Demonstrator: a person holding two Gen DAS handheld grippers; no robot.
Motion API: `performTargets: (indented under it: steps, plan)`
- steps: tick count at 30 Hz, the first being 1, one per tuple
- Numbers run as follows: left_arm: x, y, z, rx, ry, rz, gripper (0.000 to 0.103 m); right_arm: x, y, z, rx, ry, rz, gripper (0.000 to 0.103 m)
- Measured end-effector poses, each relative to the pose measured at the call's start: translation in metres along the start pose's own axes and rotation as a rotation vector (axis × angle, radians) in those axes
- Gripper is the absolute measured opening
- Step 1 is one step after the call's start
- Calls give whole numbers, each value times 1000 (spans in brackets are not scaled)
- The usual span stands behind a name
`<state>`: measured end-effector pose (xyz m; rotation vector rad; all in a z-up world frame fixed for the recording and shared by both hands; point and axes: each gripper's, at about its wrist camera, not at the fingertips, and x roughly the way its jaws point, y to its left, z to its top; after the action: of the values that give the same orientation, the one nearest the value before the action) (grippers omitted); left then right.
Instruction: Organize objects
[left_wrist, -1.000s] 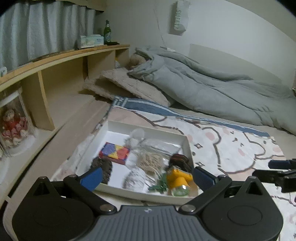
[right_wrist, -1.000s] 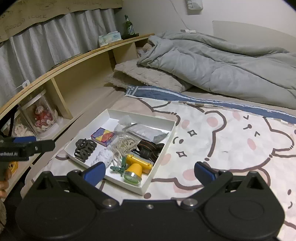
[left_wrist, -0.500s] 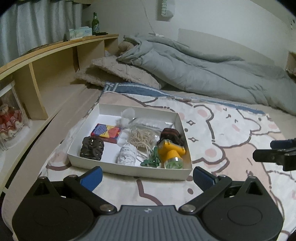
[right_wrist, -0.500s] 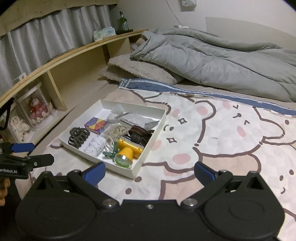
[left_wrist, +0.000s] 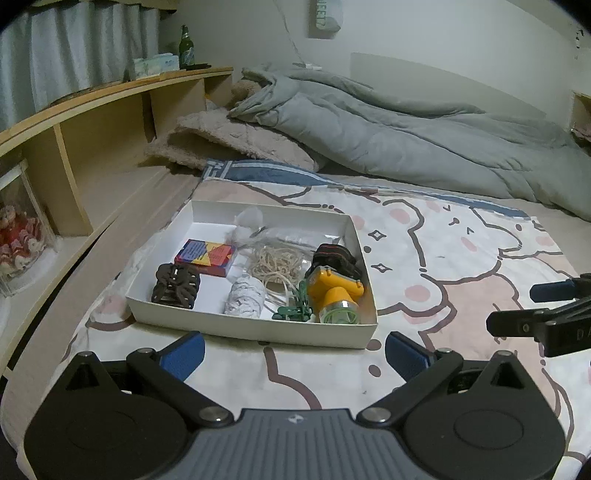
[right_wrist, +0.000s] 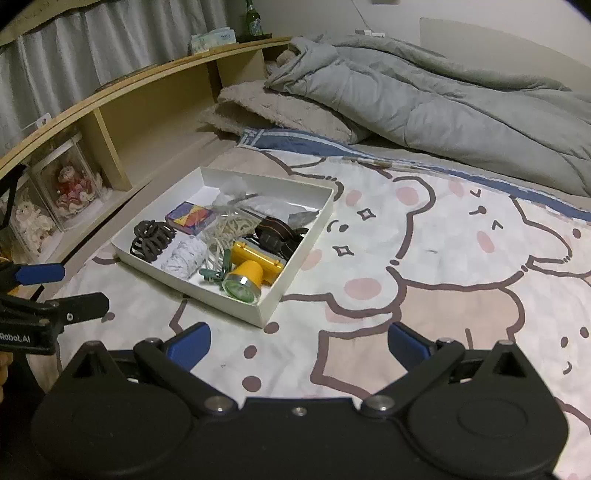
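White tray (left_wrist: 258, 334) on the bed (left_wrist: 461, 280), holding yellow flashlight (left_wrist: 334, 295), hair claw (left_wrist: 175, 285), rubber bands (left_wrist: 275, 263) (loosely heaped). Left tool (left_wrist: 293, 349) released, tray at 12 o'clock; right tool (right_wrist: 299, 341) released, tray at 11 o'clock.

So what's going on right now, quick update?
Both grippers, left and right, open, empty, short of the box. Yellow torch and bits inside. Nothing blocking.

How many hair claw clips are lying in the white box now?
2. A dark brown hair claw clip lies at the box's near-left corner; another claw clip lies by the right wall, behind the yellow flashlight. More may be hidden.
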<state>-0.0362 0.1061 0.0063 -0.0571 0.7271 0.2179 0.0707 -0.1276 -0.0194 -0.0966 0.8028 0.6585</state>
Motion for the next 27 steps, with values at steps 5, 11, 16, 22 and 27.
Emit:
performTargets:
  steps: [5, 11, 16, 22, 27]
  plan:
    - [2, -2, -1, 2, 6, 7, 103, 2, -1, -2, 8, 11, 3, 103]
    - [4, -1, -1, -2, 14, 4, 103, 5, -2, -2, 14, 25, 3, 103]
    - [5, 0, -1, -5, 20, 1, 103, 6, -1, -3, 17, 30, 5, 103]
    - [6, -1, -2, -8, 22, -3, 103, 6, -1, -2, 19, 32, 7, 103]
    - [7, -2, -2, -5, 23, -1, 103, 7, 1, -3, 13, 33, 14, 103]
